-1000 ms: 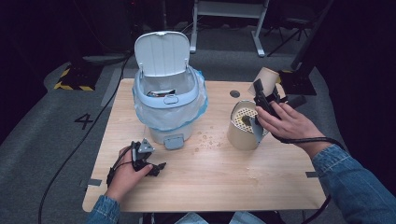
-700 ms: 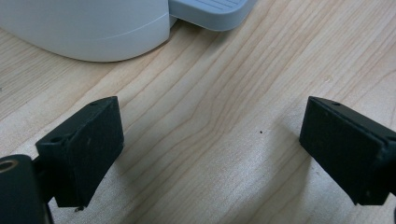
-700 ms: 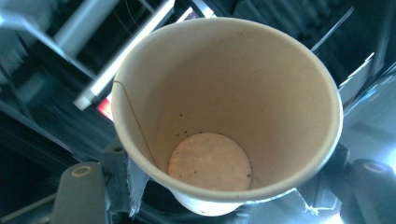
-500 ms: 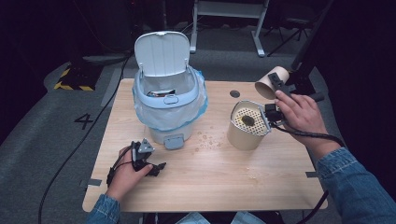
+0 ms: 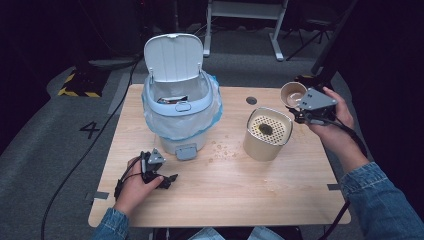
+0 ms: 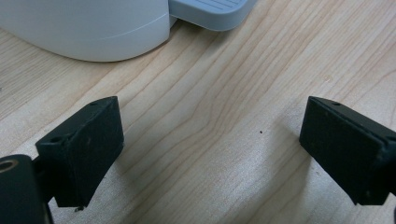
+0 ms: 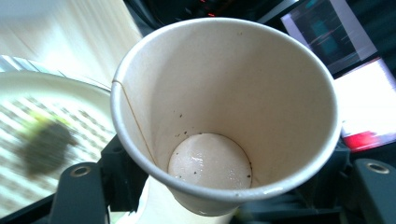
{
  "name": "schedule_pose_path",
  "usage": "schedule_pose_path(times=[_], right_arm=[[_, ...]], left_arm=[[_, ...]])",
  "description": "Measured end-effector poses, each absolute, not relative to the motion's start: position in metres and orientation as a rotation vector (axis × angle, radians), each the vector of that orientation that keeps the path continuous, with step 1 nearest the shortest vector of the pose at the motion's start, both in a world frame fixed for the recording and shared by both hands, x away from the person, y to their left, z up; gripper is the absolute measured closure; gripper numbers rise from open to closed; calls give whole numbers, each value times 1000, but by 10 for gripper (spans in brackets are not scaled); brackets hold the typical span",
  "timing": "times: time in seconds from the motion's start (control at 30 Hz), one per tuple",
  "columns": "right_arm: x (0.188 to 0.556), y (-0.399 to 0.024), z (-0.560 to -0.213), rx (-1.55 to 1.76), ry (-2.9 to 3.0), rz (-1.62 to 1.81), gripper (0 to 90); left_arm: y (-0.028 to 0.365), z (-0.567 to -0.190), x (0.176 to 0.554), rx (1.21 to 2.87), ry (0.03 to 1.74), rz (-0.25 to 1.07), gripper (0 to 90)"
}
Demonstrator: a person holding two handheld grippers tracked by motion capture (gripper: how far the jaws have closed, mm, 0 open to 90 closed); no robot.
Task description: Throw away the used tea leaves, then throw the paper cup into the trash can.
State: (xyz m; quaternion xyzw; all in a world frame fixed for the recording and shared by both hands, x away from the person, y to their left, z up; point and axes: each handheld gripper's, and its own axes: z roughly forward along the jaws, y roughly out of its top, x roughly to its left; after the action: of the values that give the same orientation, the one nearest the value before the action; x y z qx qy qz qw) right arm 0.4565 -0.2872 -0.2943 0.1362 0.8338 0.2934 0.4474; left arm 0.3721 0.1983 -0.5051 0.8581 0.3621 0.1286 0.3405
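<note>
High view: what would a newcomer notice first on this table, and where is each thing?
The white pedal bin with its lid up and a clear liner stands at the table's far left. Right of centre is a beige canister with a perforated top carrying a dark wet clump. Beyond it, the right gripper holds an emptied paper cup tipped on its side, a few specks stuck inside.

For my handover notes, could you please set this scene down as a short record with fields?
Held item: white paper cup, drained, with dark specks inside
Right gripper: shut on the cup, raised beside the strainer canister
Beige round strainer canister: upright on the table, dark clump on its perforated top
Pale blue lidded bin: lid up, clear liner inside
Left gripper: open, resting on the light wooden table
</note>
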Motion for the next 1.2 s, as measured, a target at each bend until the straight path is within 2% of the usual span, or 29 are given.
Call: schedule_pose_path(times=[0.07,0.23,0.47,1.2], right_arm=[[459,-293,-295,477,2123,908,302],[464,-303,-296,705,2229,1122,302],[465,-312,-298,812,2281,1241,301],[474,-321,-291,614,2379,1348,290]], left_arm=[[198,-505,372,2235,940,337,68],[198,-505,372,2235,940,336,68],[198,-505,372,2235,940,336,68],[198,-505,373,2235,941,336,67]])
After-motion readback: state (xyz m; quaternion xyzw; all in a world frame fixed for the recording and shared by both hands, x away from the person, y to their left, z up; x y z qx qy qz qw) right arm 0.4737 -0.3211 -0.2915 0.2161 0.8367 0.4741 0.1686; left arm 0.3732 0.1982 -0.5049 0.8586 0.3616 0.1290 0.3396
